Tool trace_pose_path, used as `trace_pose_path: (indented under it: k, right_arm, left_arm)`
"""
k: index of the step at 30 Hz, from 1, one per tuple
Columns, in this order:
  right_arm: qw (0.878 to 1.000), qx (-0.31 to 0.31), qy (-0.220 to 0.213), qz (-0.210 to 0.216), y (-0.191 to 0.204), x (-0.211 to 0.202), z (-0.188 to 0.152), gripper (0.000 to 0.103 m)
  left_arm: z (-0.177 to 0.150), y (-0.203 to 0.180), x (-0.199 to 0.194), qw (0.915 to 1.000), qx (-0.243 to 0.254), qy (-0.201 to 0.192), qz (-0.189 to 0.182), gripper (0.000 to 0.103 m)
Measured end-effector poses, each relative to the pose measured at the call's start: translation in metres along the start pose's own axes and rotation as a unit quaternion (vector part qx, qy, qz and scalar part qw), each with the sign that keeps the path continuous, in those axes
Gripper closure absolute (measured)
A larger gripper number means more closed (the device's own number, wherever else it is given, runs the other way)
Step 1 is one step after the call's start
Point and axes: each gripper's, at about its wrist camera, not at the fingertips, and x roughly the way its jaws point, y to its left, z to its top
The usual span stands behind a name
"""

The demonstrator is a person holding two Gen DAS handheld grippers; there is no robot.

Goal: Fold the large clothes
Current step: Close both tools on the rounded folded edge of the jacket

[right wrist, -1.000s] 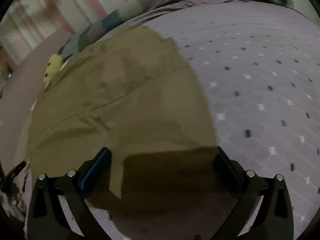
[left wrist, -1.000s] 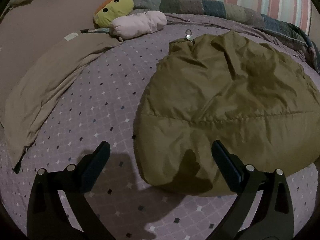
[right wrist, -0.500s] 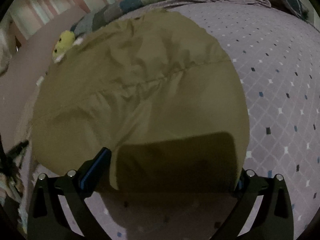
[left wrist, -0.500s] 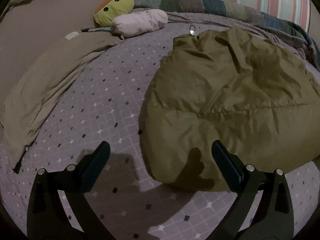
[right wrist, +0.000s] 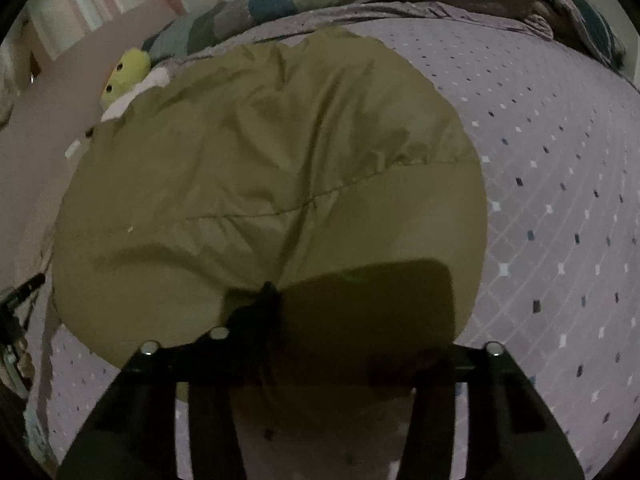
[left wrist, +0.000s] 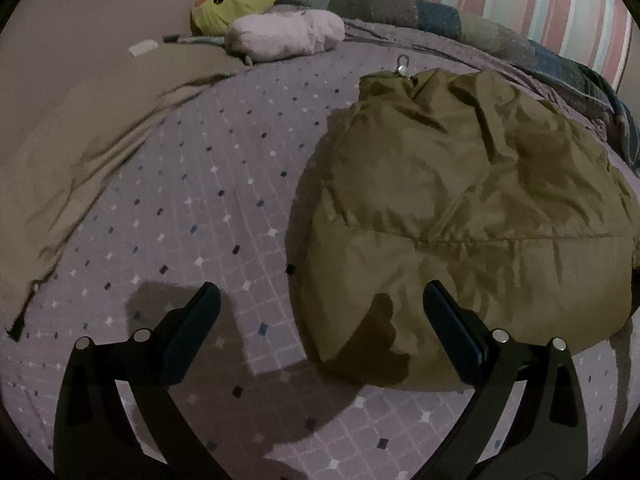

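An olive-green padded jacket (left wrist: pixel 472 216) lies spread on the purple patterned bedsheet (left wrist: pixel 200 208), with a metal hanger hook (left wrist: pixel 402 65) at its far collar end. My left gripper (left wrist: pixel 320 320) is open and empty, hovering above the jacket's near left edge. In the right wrist view the jacket (right wrist: pixel 272 168) fills the middle. My right gripper (right wrist: pixel 266 300) is shut on the jacket's near hem, and the cloth puckers where the fingers meet.
A yellow plush toy (left wrist: pixel 234 0) and a pale pink cushion (left wrist: pixel 284 34) lie at the head of the bed. A tan blanket (left wrist: pixel 76 152) covers the left side. A patchwork quilt (left wrist: pixel 440 16) runs along the striped wall. Bare sheet lies right of the jacket (right wrist: pixel 560 184).
My right gripper has closed from open onto the jacket's near hem. My left gripper stayed open and shifted slightly relative to the jacket's left edge.
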Motion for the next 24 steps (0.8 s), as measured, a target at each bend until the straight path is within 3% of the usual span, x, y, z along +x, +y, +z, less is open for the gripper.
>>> trace_pose_path:
  k: [8,14,17,21,24]
  right_arm:
    - [0.999,-0.032,0.006,-0.027,0.015,0.000,0.001,0.063]
    - [0.999,-0.030,0.011,-0.023,0.011,-0.001,-0.002,0.063]
    - [0.999,-0.029,0.011,-0.019,0.008,0.000,-0.003,0.062]
    - [1.000,-0.026,0.010,-0.016,0.005,0.001,-0.003,0.062]
    - [1.000,-0.022,0.009,-0.011,0.002,0.002,-0.003,0.061]
  left_arm:
    - [-0.004,0.010,0.032,0.9991,-0.006,0.036,-0.021,0.003]
    - [-0.008,0.015,0.051,0.9911,-0.037,0.066,-0.109,0.003]
    - [-0.010,0.002,0.052,0.9881,-0.027,0.072,-0.133,0.003]
    - [-0.013,-0.020,0.051,0.9868,-0.008,0.080,-0.141,0.003]
    - [-0.009,-0.036,0.048,0.9894,0.016,0.075,-0.123,0.011]
